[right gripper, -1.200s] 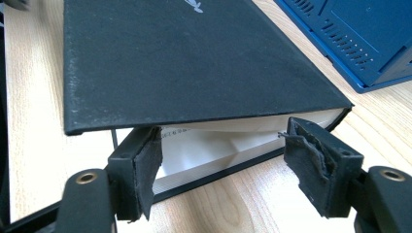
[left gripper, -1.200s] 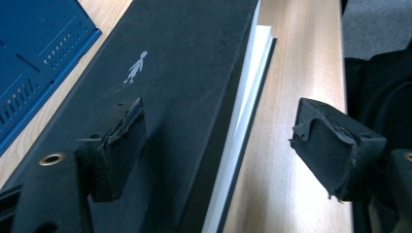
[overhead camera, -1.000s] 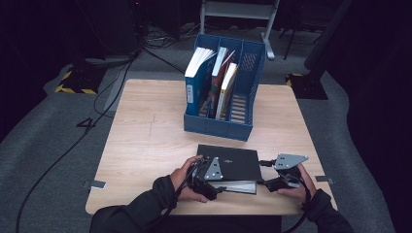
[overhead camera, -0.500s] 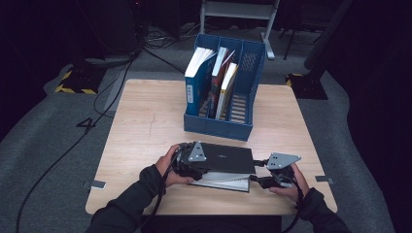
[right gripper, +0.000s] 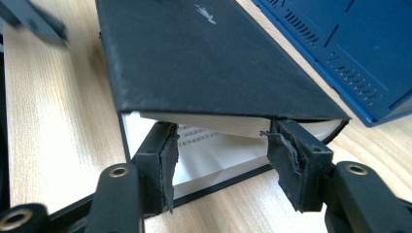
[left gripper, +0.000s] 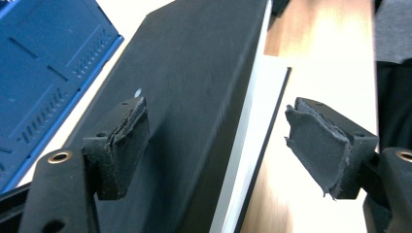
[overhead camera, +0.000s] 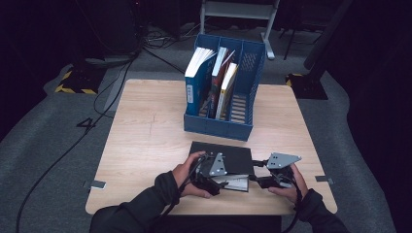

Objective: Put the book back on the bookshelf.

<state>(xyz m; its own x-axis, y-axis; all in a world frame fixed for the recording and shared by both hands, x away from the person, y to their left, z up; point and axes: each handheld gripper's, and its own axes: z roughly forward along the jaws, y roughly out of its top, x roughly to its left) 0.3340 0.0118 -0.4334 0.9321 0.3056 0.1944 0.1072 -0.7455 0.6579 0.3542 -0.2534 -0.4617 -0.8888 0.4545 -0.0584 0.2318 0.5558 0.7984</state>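
Looking down from the high view, a light wooden counter (overhead camera: 145, 141) carries one black book (overhead camera: 224, 158) near its front edge and one blue file rack (overhead camera: 228, 97) farther back. The rack has three compartments and holds what seem to be three or four upright books or folders; the exact count is hard to tell from here. Both forearms, in dark sleeves, come in from the bottom. The left hand (overhead camera: 187, 174) curls around the left claw (overhead camera: 214, 177) at the book's front left corner, and the right hand (overhead camera: 289, 184) holds the right claw (overhead camera: 257, 180) just beside the book's front right corner. The book's cover is lifted at the front, with pale pages (overhead camera: 238, 183) showing under it.

In the left gripper view, the two jaws stand wide apart. The raised black cover (left gripper: 194, 97) runs between them, close to the left pad (left gripper: 128, 141), while the right pad (left gripper: 318, 145) is well apart from it, over the wood. The white page edge (left gripper: 252, 145) lies below the cover, and the blue rack (left gripper: 48, 73) is at the upper left.

In the right gripper view, the jaws are also apart, not clamped on anything. Both pads (right gripper: 167, 165) reach under the tilted cover (right gripper: 204, 63), in front of the printed page (right gripper: 214, 145). The rack's corner (right gripper: 350, 53) is at the upper right.
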